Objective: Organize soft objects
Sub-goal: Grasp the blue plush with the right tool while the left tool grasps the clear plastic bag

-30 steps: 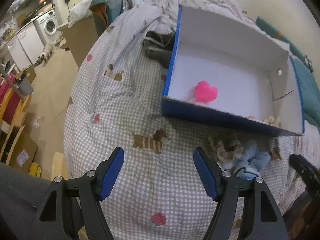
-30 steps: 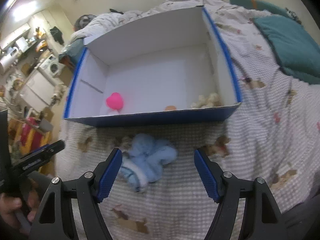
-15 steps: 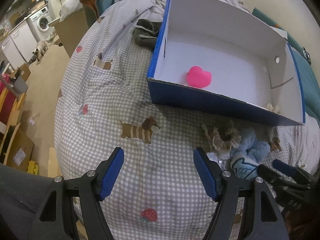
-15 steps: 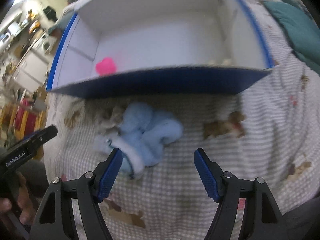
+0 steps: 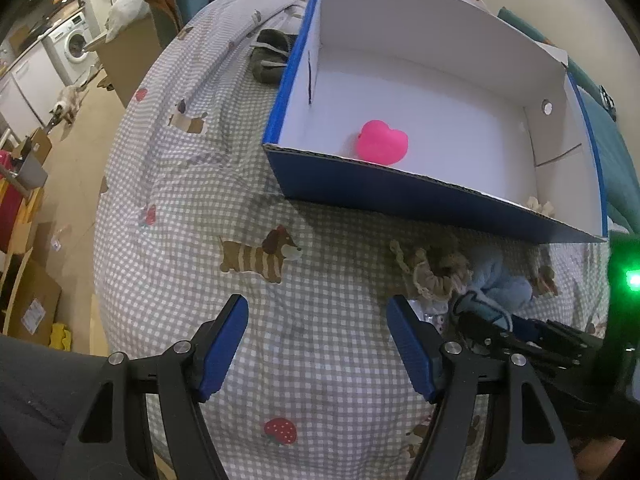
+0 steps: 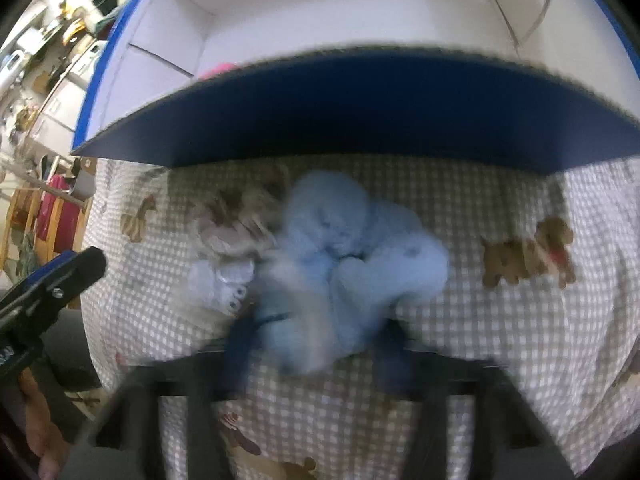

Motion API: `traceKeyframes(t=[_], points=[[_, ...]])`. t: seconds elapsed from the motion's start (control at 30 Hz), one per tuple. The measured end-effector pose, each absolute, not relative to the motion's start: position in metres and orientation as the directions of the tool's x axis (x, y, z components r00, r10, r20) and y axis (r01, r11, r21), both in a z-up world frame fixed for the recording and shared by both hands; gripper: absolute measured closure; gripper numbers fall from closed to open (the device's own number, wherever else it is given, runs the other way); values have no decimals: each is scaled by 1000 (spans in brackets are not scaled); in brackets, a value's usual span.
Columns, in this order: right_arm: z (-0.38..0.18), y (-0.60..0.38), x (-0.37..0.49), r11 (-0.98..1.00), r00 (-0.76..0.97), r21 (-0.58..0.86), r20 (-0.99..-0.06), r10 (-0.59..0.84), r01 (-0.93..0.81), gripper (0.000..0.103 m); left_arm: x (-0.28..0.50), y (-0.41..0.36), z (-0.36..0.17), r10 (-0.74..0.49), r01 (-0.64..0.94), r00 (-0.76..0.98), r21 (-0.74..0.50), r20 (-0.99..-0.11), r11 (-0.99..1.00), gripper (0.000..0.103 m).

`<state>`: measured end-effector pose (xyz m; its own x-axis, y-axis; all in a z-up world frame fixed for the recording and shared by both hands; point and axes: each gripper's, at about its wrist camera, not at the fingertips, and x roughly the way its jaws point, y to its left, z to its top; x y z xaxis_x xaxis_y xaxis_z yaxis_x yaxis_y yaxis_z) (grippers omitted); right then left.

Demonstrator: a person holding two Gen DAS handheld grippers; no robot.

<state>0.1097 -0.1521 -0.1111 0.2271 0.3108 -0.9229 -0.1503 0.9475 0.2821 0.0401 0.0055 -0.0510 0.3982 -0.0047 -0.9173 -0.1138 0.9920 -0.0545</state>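
**Right Gripper Closed In on the Blue Plush**

The step in hand was the pickup. The right gripper (image 6: 316, 344) sat low over the light-blue plush toy (image 6: 352, 256), its jaws closing with the near end of the toy between them; motion blur hid whether the pads had yet pressed into the fabric, so a firm hold could not be confirmed. The toy lay on the checked bedspread (image 5: 192, 208), just in front of the near blue wall of the cardboard box (image 5: 400, 196), with a beige crocheted piece (image 5: 432, 272) touching its left side and a small white item (image 6: 224, 284) beside that.

The left gripper (image 5: 316, 344) hung to the left over bare bedspread, jaws standing well apart and holding nothing.

Inside the box a pink heart-shaped squishy (image 5: 383, 143) rested near the front wall, and a small cream toy (image 5: 540, 206) lay in the near right corner.

The next move likely called for finishing the squeeze, then lifting the plush high enough to clear the near wall before carrying it over the white floor. The crocheted piece might have dragged along, since it touched the toy.
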Motion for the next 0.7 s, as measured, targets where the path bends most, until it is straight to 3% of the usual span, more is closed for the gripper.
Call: traceKeyframes(t=[0.33,0.53,0.7], points=[[-55,-185,67,936,342,295,-874,345,-191,68,44,5,-57,-14,-117,383,-64,-924,991,34],[-49,-206,60,967,409,245,-877,253,-73,68,43,-10,-67,-30,-51,358,-52,-933,997,34],[-47,-218,66,960,427,278,-865,262,-25,68,43,-21,-85,-85,5,274,-87,-958,996,34]])
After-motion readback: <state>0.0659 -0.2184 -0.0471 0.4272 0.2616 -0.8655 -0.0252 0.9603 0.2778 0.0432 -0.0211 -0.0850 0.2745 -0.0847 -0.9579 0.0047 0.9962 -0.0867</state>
